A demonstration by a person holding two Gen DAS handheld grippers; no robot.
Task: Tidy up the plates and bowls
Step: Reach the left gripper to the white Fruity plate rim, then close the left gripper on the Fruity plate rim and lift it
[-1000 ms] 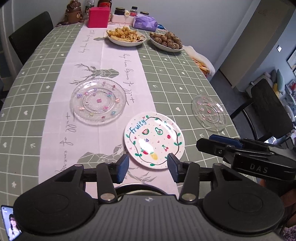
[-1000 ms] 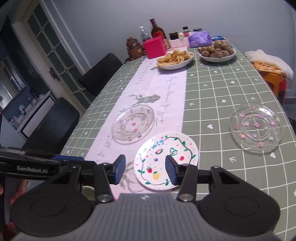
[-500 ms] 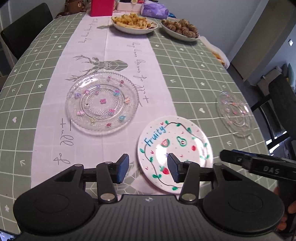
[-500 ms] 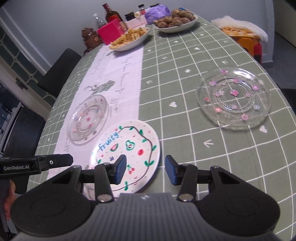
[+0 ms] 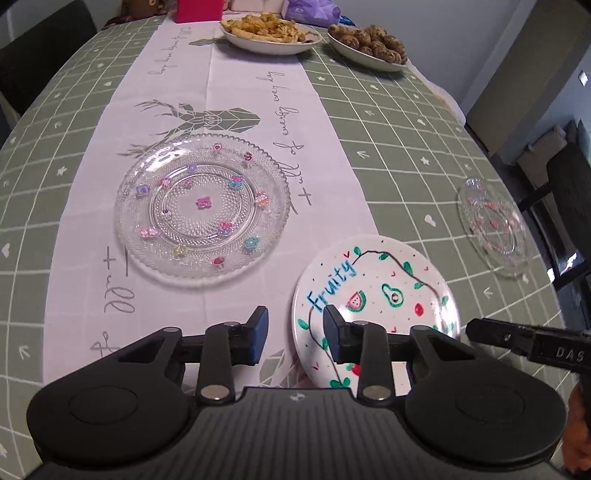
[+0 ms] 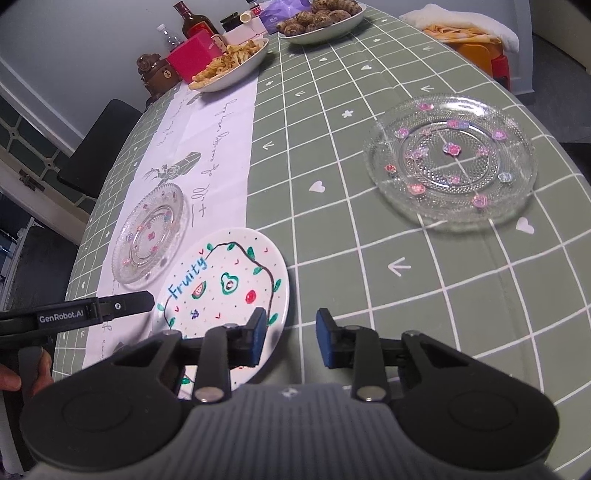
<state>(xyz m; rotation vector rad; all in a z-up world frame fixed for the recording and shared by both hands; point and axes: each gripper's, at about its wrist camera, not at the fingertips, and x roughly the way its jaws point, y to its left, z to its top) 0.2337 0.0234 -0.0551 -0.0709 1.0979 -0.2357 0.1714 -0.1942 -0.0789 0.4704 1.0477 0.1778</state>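
Nothing stacked yet: the painted plate and two glass plates lie apart on the worktop. Left tongs and right tongs both gape, holding nothing.

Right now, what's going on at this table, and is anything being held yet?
A person holds a gripper in each hand over a dining table; both are open and empty. The left gripper hovers between the glass plate on the runner and the white "Fruity" plate. The right gripper sits past that plate's right edge, facing the second glass plate on the green cloth. Nothing has been lifted or stacked. Two bowls of food stand at the far end.
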